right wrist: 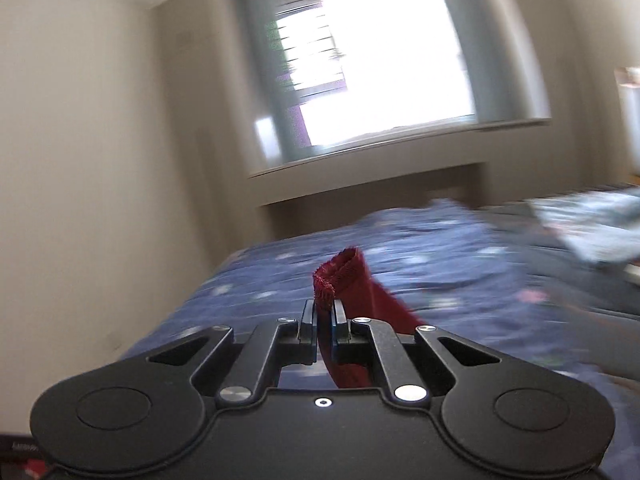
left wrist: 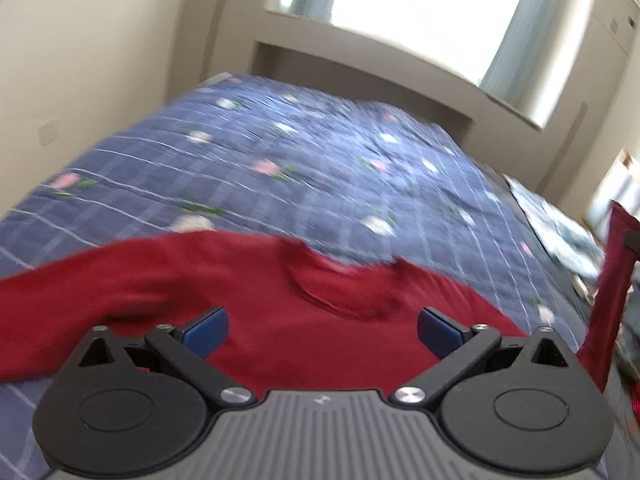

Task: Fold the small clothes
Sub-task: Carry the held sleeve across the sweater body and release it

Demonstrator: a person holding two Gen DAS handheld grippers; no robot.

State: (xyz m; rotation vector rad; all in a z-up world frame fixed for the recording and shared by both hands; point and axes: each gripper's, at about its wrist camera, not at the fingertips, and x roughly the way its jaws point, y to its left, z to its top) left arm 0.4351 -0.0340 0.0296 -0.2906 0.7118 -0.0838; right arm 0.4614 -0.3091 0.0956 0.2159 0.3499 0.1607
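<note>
A small red long-sleeved sweater [left wrist: 256, 280] lies spread on a blue checked bedspread [left wrist: 280, 152], neckline facing away, one sleeve stretched left. My left gripper [left wrist: 322, 330] is open and empty, hovering over the sweater's body, blue pads apart. At the right edge of the left wrist view the other sleeve [left wrist: 612, 280] is lifted upright. My right gripper [right wrist: 323, 312] is shut on that red sleeve's cuff [right wrist: 340, 276], which sticks up above the fingers, held above the bed [right wrist: 440, 264].
A pile of pale patterned cloth [left wrist: 560, 232] lies on the bed's right side, also in the right wrist view [right wrist: 592, 228]. A wall with a window [right wrist: 380, 68] stands beyond the bed. A beige wall [left wrist: 80, 60] runs along the left.
</note>
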